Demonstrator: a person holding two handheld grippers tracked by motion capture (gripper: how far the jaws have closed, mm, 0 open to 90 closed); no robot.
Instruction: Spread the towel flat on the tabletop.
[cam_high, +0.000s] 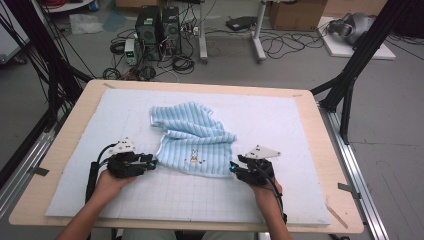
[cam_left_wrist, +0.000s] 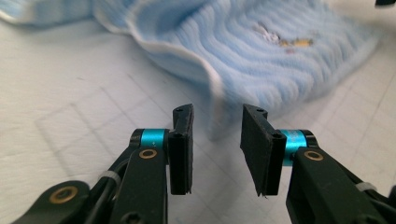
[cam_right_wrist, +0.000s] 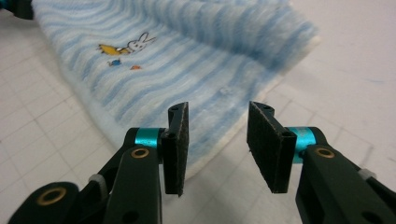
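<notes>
The blue striped towel (cam_high: 192, 137) lies rumpled near the middle of the pale gridded mat (cam_high: 280, 195), its far part bunched into folds and its near part lying flatter, with a little embroidered rabbit (cam_right_wrist: 128, 46) facing up close to the near hem. It looks only partly dealt with: one layer is turned over another, but the edges do not line up and the far end is still a heap (so any neat fold, as I judge it, is mostly ahead).

At the towel's near left corner sits the left hand-held gripper (cam_left_wrist: 217, 140), its jaws spread with the corner edge just beyond them, not pinched. At the near right corner the right hand-held gripper (cam_right_wrist: 217, 144) is likewise spread, the hem lying between and past its pads (cam_right_wrist: 266, 144), untouched.

Under the mat, the wooden counter (cam_high: 65, 145) shows as a border around it, and cables and computer boxes (cam_high: 157, 25) stand on the floor beyond.
</notes>
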